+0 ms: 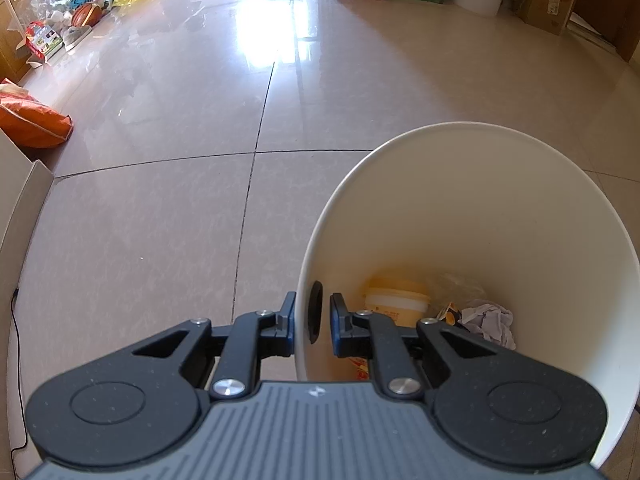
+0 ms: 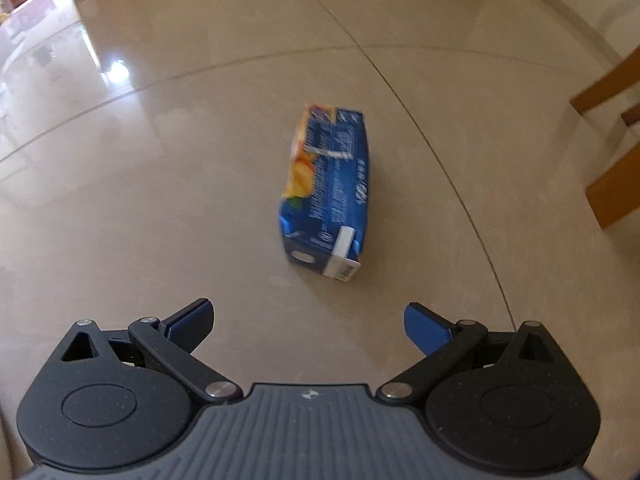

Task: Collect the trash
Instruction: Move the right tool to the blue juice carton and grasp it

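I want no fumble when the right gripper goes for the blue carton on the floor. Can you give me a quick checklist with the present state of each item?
1. Right gripper jaws spread wide, nothing between them: ok.
2. Blue carton lies on its side on bare floor, nothing crowding it: ok.
3. Carton centred between the jaws: not ok, it sits ahead and slightly right.
4. Left gripper clamped on the white bin wall: ok.
5. Room left in the bin: ok, only a yellow tub and crumpled paper at the bottom.
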`<state>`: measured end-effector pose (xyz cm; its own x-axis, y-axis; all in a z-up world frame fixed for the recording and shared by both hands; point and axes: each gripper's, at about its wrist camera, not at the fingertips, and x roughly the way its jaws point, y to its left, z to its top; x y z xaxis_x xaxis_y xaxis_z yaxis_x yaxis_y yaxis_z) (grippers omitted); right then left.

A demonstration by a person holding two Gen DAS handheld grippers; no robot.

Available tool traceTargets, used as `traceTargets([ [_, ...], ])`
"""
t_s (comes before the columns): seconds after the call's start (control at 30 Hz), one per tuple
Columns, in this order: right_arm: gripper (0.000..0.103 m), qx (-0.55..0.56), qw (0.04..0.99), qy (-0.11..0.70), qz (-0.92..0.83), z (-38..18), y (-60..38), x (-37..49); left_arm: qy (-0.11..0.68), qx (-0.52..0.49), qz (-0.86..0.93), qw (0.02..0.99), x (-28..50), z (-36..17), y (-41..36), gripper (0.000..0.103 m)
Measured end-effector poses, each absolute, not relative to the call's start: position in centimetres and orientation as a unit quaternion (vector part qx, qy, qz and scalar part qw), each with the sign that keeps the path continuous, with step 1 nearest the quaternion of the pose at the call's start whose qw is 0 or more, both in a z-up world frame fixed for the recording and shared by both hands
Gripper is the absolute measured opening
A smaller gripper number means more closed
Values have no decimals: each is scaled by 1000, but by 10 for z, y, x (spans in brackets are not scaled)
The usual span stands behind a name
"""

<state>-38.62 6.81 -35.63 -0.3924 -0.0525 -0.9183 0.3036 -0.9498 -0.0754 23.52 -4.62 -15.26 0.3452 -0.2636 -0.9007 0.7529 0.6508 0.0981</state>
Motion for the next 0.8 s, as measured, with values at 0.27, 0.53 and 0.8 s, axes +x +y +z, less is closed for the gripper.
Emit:
traceTargets([
  [0.27,103,550,92,111,-823,-379,67,-414,469,262,-322,779,234,-155,-47,13],
  [0.53,103,552,86,76,-826,-389,75,-437,470,265,-319,779,233,-158,-48,14],
  [0.8,98,563,69,65,-821,-390,73,-466,473,265,-314,779,234,-161,-50,14],
])
